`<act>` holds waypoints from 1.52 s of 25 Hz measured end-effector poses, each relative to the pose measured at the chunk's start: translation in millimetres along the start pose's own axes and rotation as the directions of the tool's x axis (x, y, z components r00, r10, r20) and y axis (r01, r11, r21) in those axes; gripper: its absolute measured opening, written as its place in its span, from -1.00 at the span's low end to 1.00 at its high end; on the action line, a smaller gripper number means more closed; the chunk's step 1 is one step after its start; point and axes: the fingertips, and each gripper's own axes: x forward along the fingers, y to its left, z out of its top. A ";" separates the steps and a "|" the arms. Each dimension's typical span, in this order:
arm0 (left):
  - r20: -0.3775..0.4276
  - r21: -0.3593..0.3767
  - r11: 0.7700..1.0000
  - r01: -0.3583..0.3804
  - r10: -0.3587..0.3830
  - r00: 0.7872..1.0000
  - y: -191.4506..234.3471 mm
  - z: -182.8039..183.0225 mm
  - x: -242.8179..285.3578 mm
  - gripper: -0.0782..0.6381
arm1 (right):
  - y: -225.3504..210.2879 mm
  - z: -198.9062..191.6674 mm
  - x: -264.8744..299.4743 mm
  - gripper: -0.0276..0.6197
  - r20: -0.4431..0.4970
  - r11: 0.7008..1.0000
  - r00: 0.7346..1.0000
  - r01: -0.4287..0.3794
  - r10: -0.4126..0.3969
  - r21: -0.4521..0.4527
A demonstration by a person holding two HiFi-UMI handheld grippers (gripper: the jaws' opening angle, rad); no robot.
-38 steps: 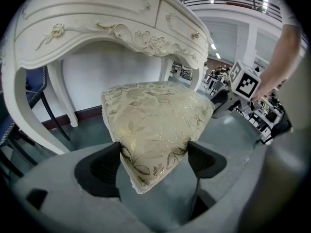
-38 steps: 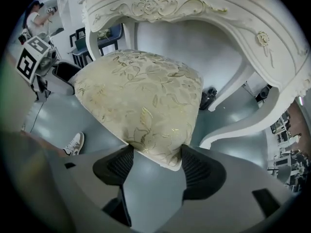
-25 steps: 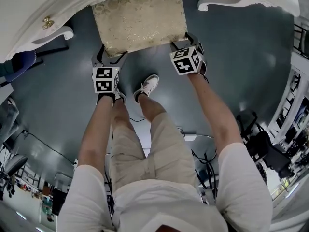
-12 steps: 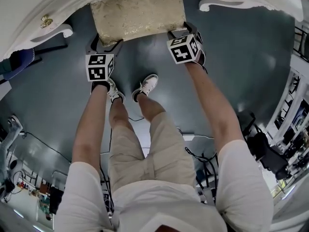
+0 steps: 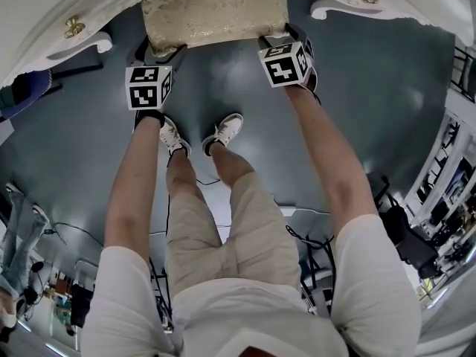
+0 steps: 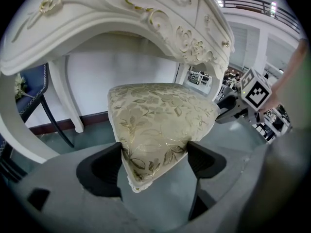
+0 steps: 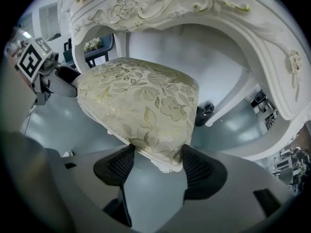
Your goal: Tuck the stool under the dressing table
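Two tools hold the stool [image 6: 160, 115] by its near corners. The left tool [image 6: 153, 161] is clamped on the left front corner of the cushioned seat, and the right tool [image 7: 158, 166] on the right front corner, with the pads of both pressed into the gold-flowered fabric. The seat stretches away ahead of both tools. Its far part sits under the carved arch of the white dressing table [image 7: 194, 8] between the table's legs, while the near edge just clears the rim. Behind the tools, the person's shoes [image 5: 223, 132] stand on the grey floor [image 5: 372, 88].
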 end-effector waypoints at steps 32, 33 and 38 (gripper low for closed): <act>0.076 -0.041 0.999 -0.017 0.020 0.997 39.4 43.8 29.0 0.40 | -28.2 53.7 28.7 0.01 0.008 0.999 0.999 0.031 -0.031 0.009; 0.076 -0.039 0.999 -0.015 0.018 0.997 41.3 45.4 29.8 0.40 | -28.3 55.5 29.4 0.01 0.010 0.999 0.999 0.032 -0.032 0.011; 0.084 -0.036 0.999 -0.013 0.016 0.996 47.7 52.4 33.3 0.40 | -30.0 67.7 30.3 0.01 0.026 1.000 0.999 0.027 -0.028 0.013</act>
